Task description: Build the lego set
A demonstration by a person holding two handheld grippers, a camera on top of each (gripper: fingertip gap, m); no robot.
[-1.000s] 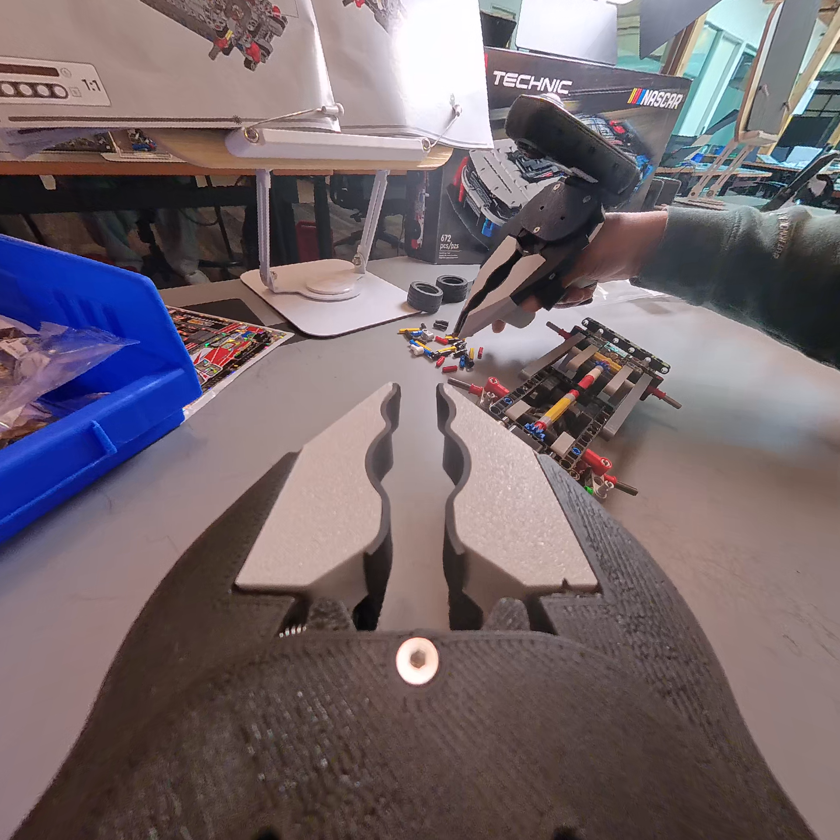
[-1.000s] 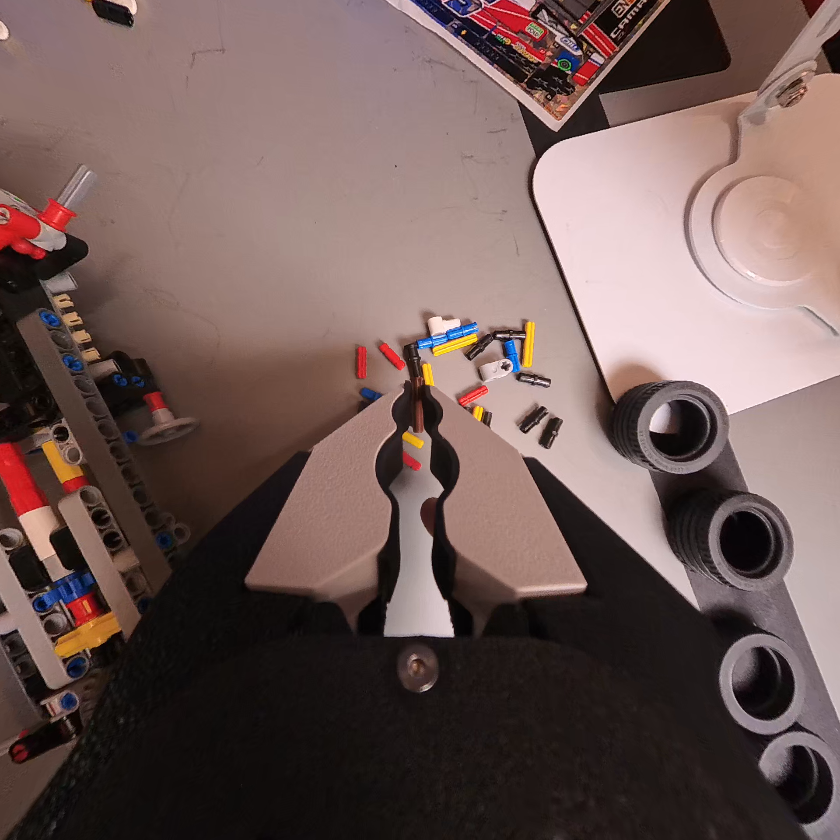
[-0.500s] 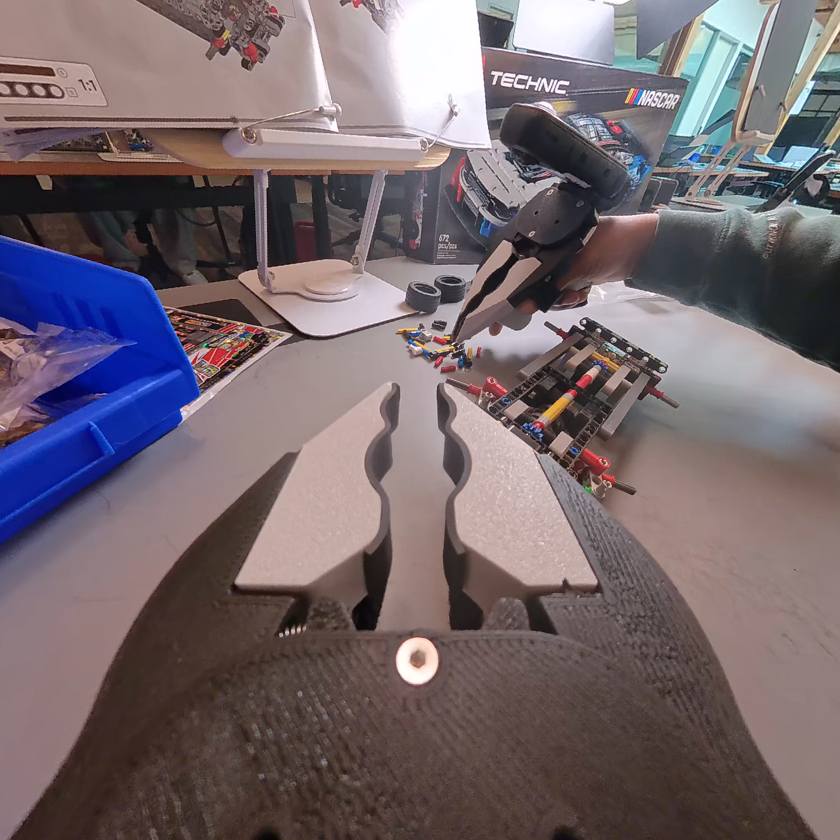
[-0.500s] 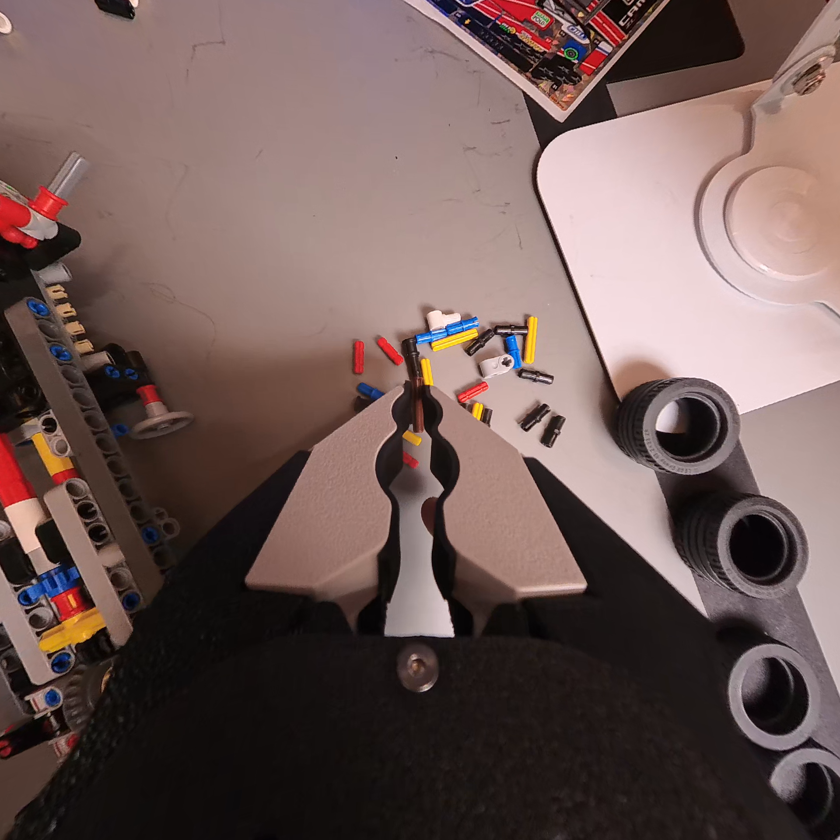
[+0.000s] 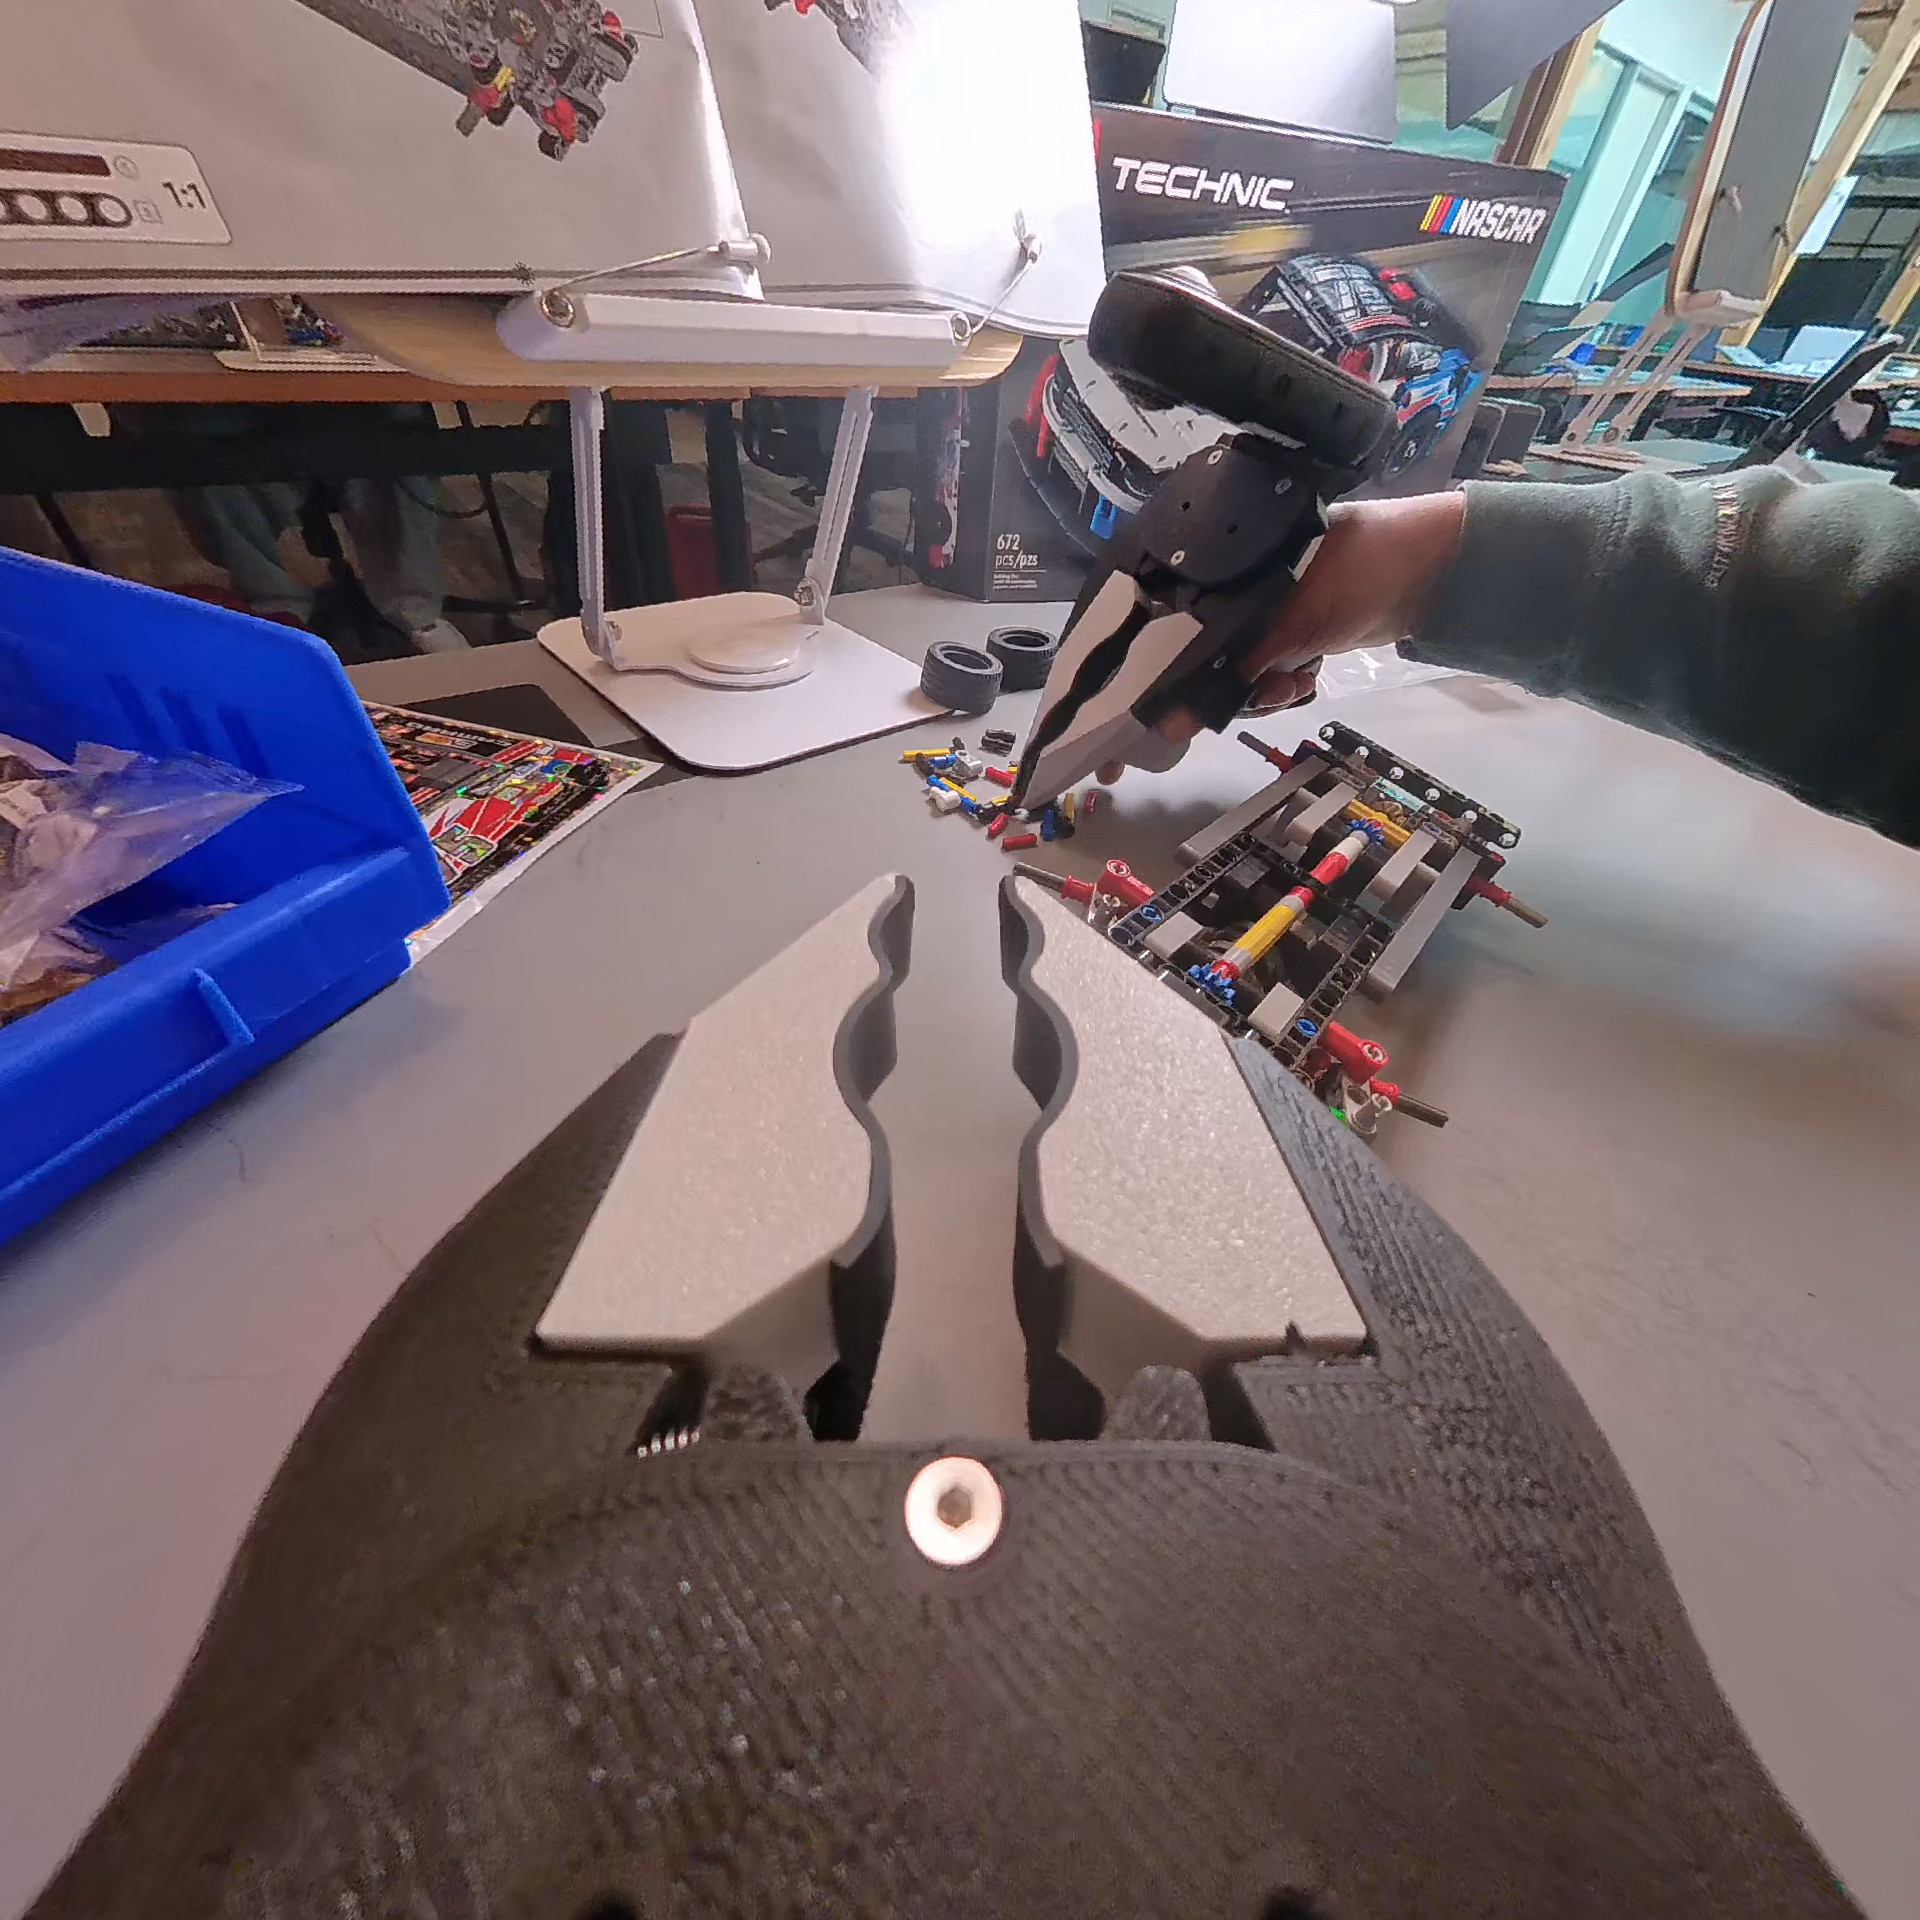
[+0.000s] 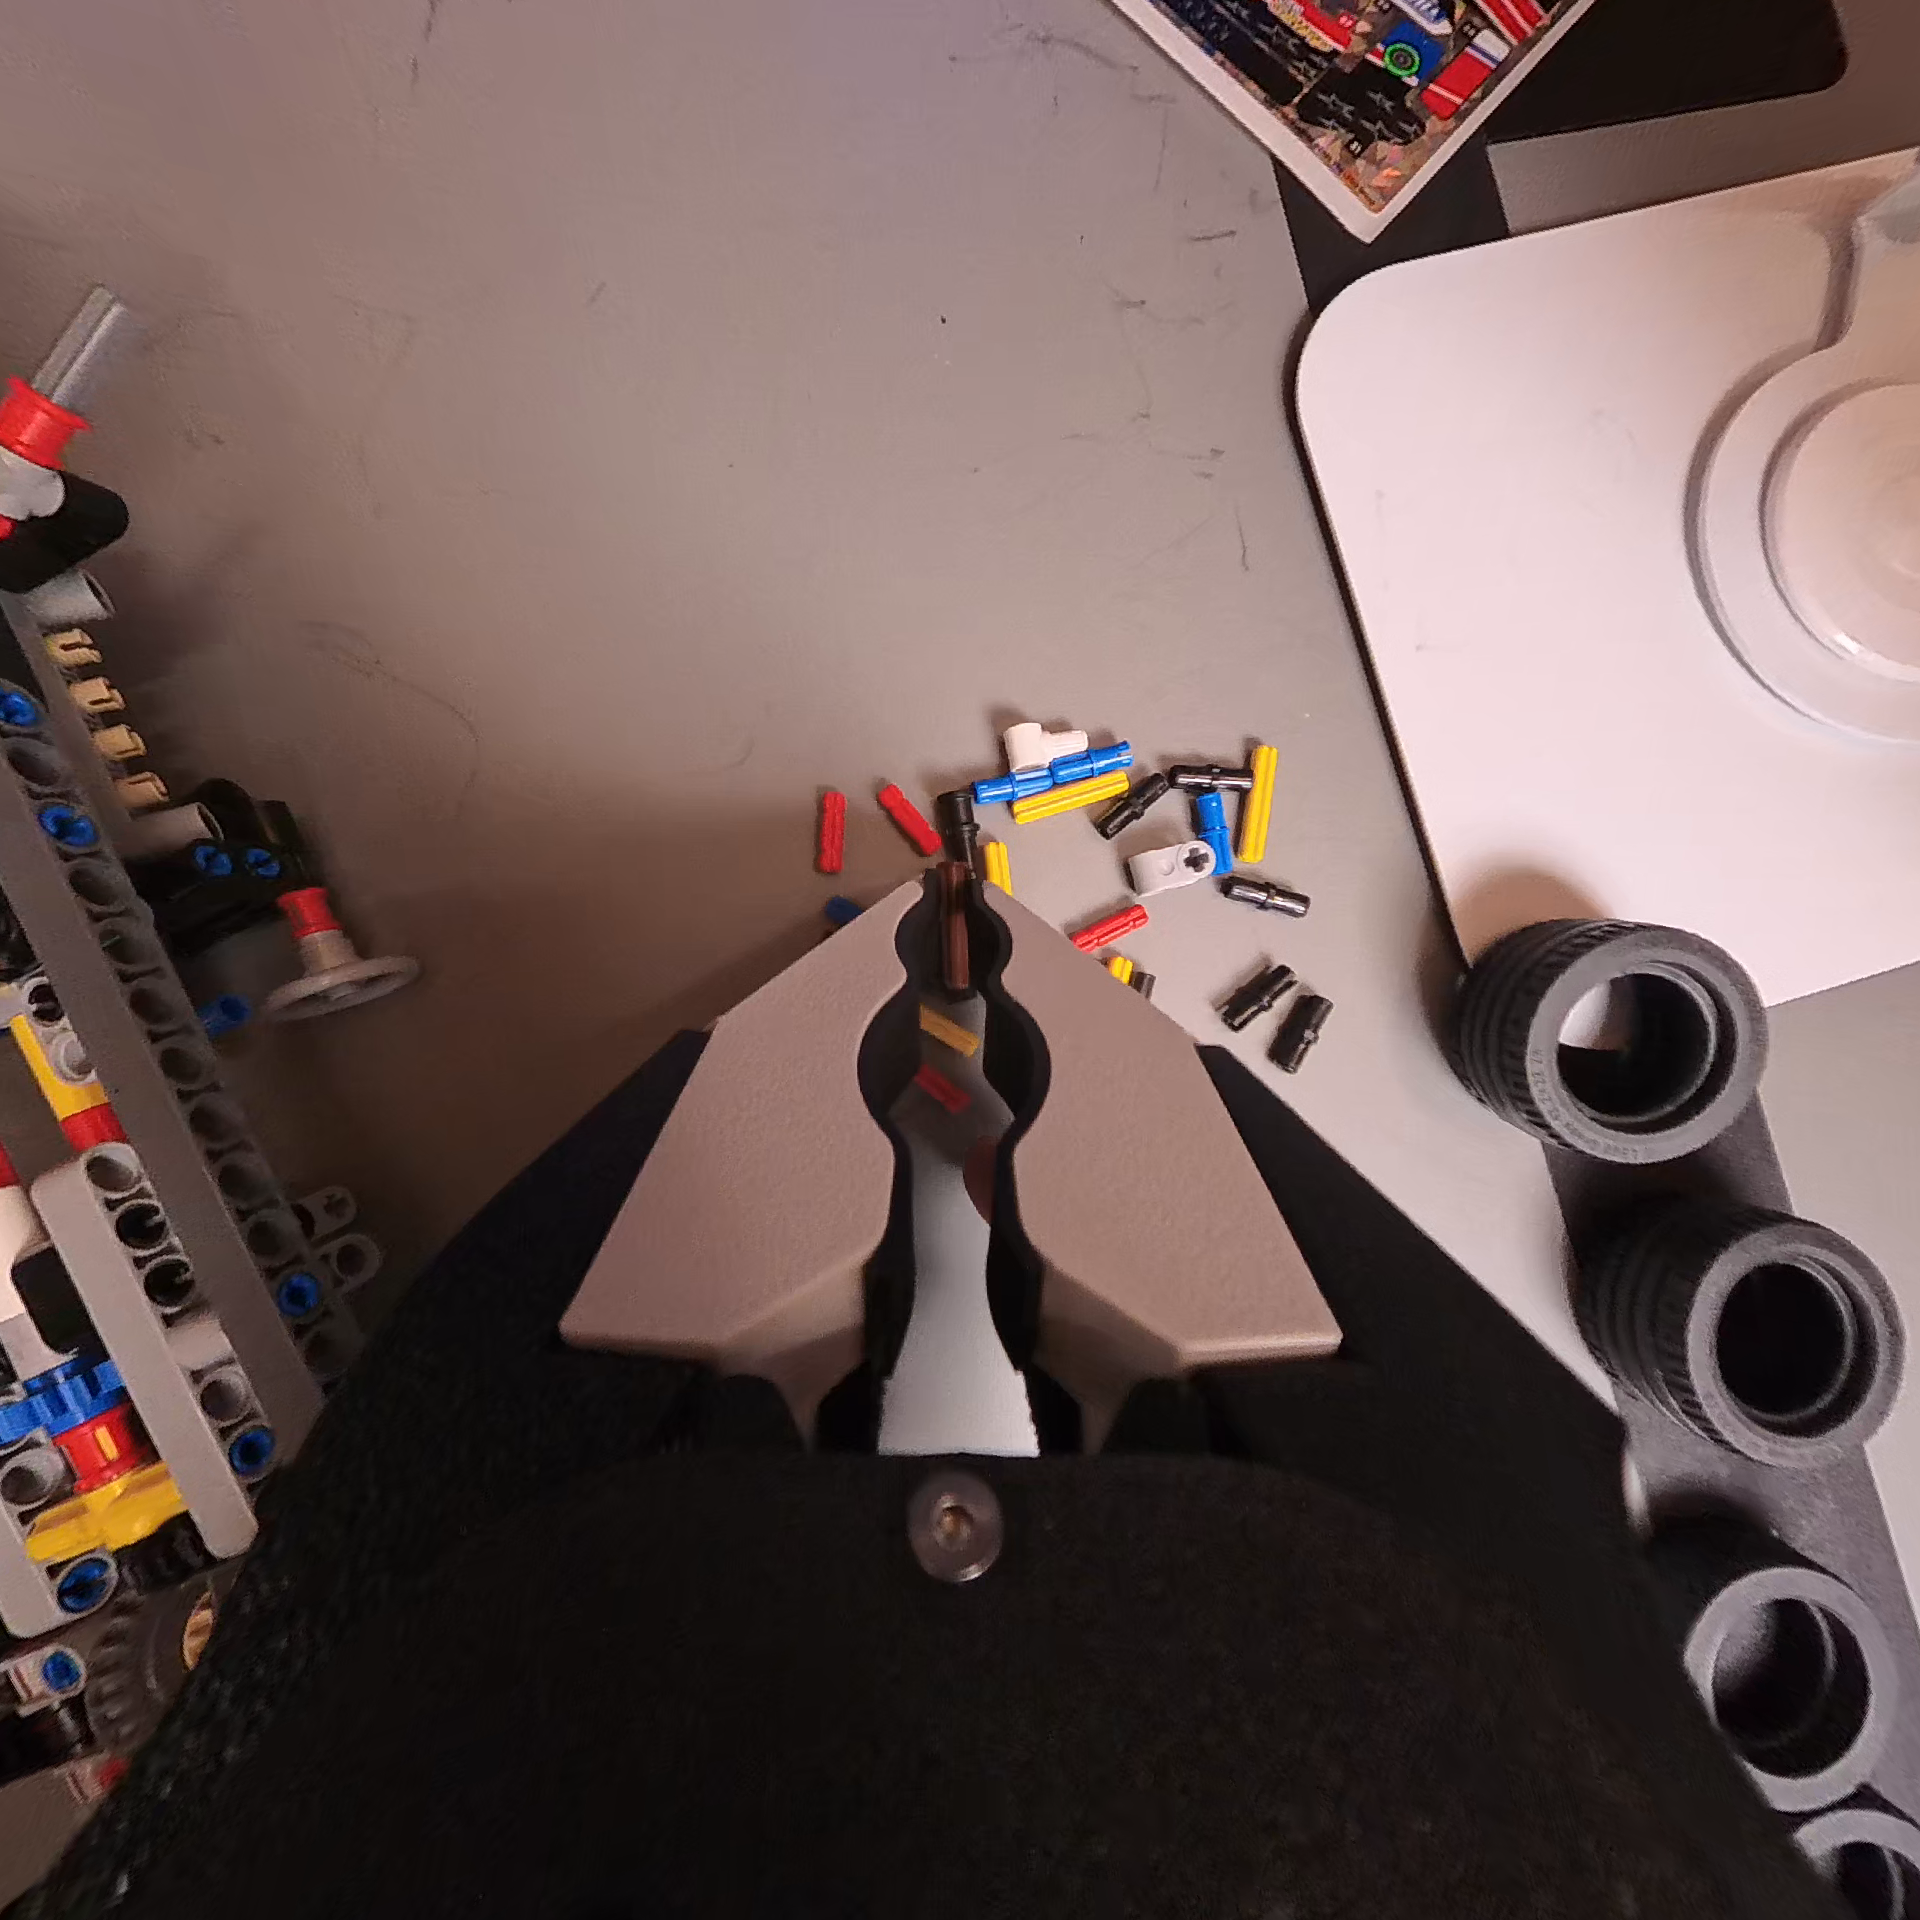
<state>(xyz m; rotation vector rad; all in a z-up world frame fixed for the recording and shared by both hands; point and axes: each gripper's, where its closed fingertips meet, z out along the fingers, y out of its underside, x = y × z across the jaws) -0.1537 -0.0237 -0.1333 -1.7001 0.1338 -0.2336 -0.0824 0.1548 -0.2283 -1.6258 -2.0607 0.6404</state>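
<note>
Grey table (image 5: pixel 1621 1195), right gripper (image 6: pixel 957 891) clamping brown axle (image 6: pixel 954 940), left gripper (image 5: pixel 954 902) parted

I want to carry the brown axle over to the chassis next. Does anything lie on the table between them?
Nothing visible does. The right gripper holds the brown axle, and bare grey table stretches from the loose pins to the chassis.

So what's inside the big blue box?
The blue box holds clear plastic bags with small pieces inside. Its front wall hides the bottom, and the bags are too crumpled to tell which pieces they hold.
</note>
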